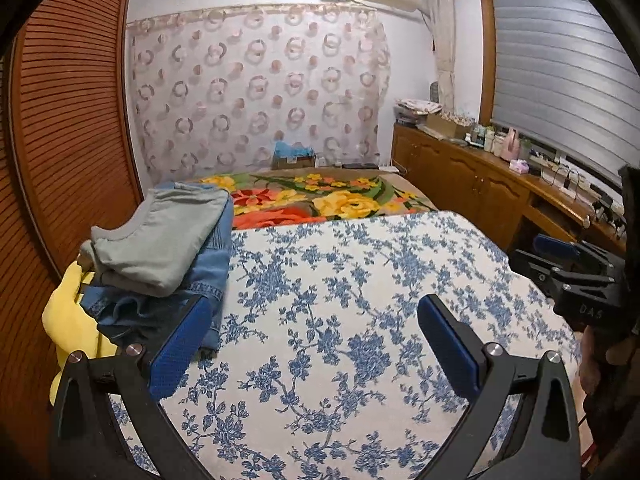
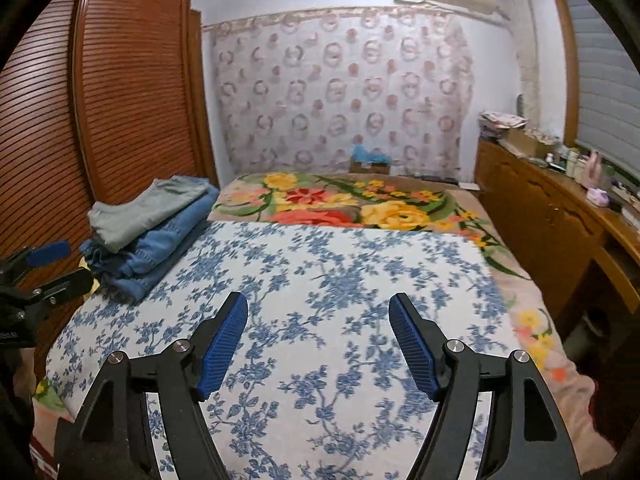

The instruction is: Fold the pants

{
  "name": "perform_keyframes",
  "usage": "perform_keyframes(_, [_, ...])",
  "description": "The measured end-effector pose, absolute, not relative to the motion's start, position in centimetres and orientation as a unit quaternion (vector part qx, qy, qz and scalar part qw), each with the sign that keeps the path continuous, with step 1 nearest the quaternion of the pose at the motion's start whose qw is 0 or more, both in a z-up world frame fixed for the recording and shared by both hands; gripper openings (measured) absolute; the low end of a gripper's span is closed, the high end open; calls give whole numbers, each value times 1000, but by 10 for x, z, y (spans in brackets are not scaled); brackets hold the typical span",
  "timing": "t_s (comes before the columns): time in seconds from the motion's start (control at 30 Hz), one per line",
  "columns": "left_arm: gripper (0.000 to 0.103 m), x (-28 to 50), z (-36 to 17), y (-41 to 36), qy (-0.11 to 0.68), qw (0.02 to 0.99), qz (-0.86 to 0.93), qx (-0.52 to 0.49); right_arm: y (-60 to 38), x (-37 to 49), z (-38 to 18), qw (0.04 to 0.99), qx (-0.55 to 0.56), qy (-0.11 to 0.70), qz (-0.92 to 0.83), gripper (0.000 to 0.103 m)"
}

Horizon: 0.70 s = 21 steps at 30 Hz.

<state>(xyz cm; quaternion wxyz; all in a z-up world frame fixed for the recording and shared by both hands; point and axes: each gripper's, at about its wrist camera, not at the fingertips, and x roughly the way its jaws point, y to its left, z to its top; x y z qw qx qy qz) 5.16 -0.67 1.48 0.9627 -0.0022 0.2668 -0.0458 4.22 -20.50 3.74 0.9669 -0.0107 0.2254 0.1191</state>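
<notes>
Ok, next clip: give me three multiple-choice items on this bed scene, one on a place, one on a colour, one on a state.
1. Where is the folded clothes stack?
A. on the bed's left edge, by the slatted wardrobe
B. on the wooden counter
C. on the floor

2. What colour is the top garment?
A. red
B. pale grey-green
C. black

3. How does the right hand-held gripper stand?
A. shut on jeans
B. shut, empty
C. open, empty

Answers: 1 A, the stack lies beside the wardrobe; 2 B, it lies pale grey-green over blue denim; 3 C, only the floral cover shows between its blue pads.
</notes>
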Motion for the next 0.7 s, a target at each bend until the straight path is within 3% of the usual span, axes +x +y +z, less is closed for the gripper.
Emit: perform_keyframes(0.7, [103, 30, 47, -10, 228, 973, -25, -2, -223, -6, 48, 981, 2, 168, 96, 75])
